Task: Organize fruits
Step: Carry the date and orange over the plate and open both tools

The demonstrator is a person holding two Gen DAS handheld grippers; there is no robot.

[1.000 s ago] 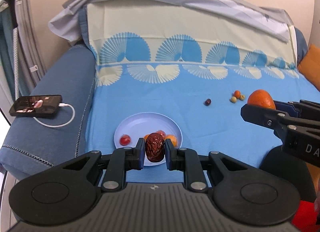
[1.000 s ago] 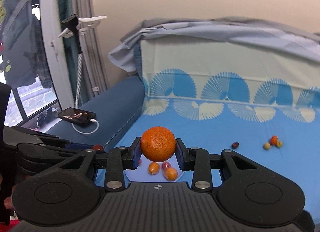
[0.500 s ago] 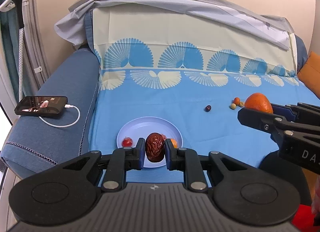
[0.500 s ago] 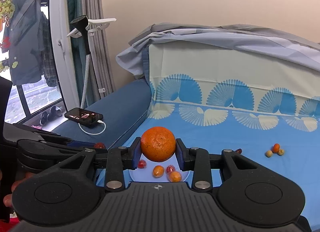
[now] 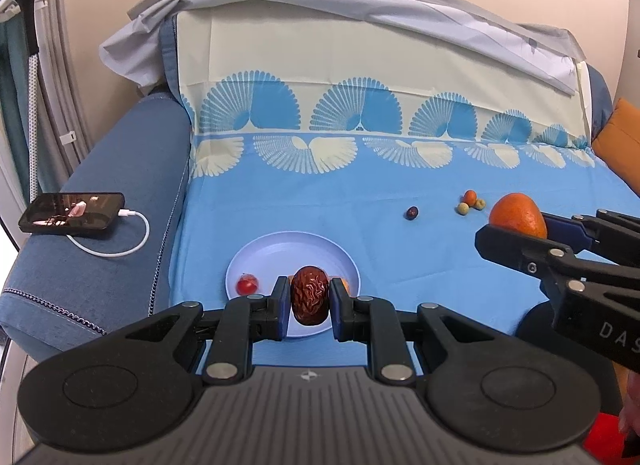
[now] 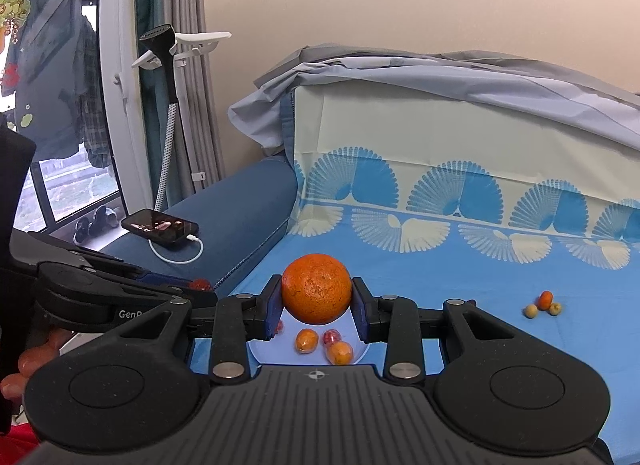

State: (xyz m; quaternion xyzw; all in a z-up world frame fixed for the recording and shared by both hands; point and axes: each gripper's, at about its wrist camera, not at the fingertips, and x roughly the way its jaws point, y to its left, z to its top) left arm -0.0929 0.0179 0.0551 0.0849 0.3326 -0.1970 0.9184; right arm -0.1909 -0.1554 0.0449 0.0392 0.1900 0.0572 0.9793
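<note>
Since both fruits go to the plate point(image 5: 256, 261) just past our fingers, we keep the left gripper point(image 5: 309, 302) clamped on the red date point(image 5: 309, 299) and the right gripper point(image 6: 316, 307) clamped on the orange point(image 6: 316, 287), both above it.

Your plate point(image 5: 256, 261) lies on the sofa sheet point(image 5: 360, 189), near its front edge, small fruits point(image 6: 320, 341) in it. Behind and right of it lies a lone fruit point(image 5: 412, 212), then a cluster of three point(image 5: 470, 201). Left, on the armrest point(image 5: 120, 185), lies a phone point(image 5: 72, 213).
</note>
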